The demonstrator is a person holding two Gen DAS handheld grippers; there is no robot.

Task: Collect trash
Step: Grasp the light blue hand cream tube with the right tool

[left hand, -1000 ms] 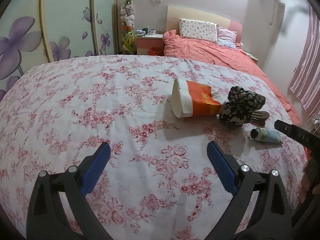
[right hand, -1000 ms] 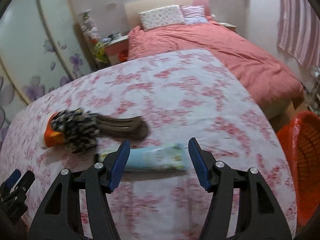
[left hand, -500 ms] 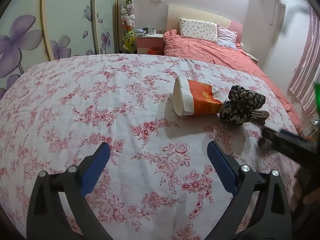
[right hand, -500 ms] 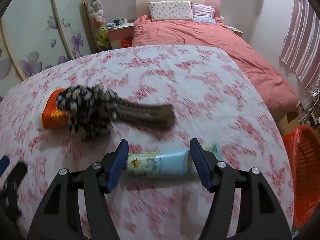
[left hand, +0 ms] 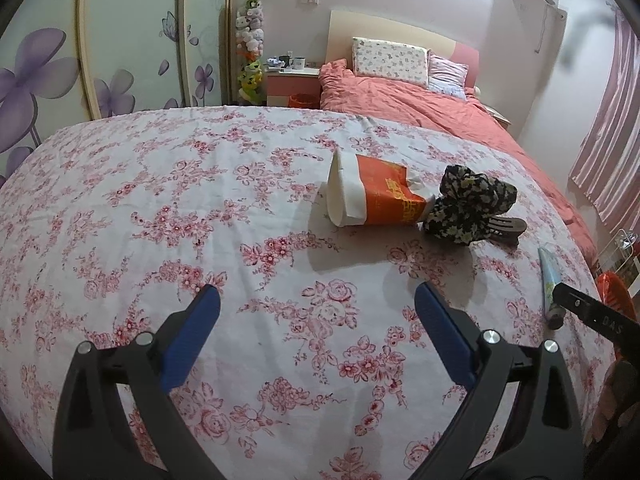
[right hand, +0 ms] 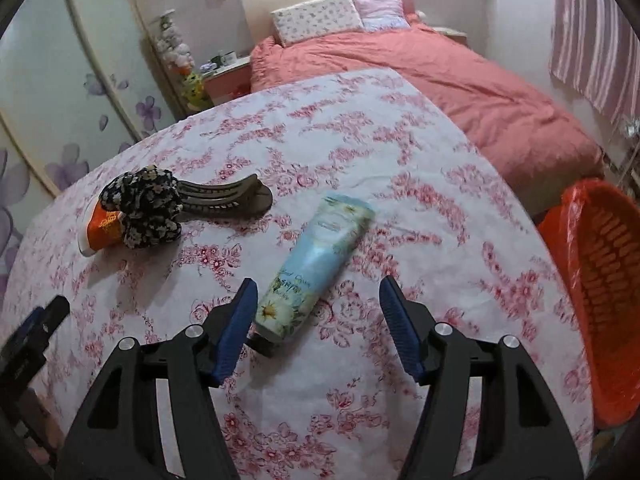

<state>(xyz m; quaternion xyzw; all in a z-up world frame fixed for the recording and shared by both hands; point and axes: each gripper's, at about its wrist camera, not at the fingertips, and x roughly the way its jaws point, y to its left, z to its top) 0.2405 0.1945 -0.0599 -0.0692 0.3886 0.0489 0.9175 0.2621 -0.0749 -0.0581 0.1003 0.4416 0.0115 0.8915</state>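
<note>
A light blue floral tube lies slanted on the flowered bedspread. Its dark cap end sits low between the jaws of my right gripper, close beside the left finger. The right finger stands apart from it, so that gripper is open. An orange and white paper cup lies on its side against a black floral scrunchie on a dark hair clip. My left gripper hovers open over bare bedspread, nearer than the cup. The tube shows at the far right there.
An orange basket with an orange liner stands off the bed's right edge. A second bed with a coral cover and pillows lies beyond. Wardrobe doors with purple flowers line the left wall.
The tube lay crosswise between the right jaws; now it lies slanted with its cap toward the gripper. The right gripper has shifted sideways. The left gripper has stayed still.
</note>
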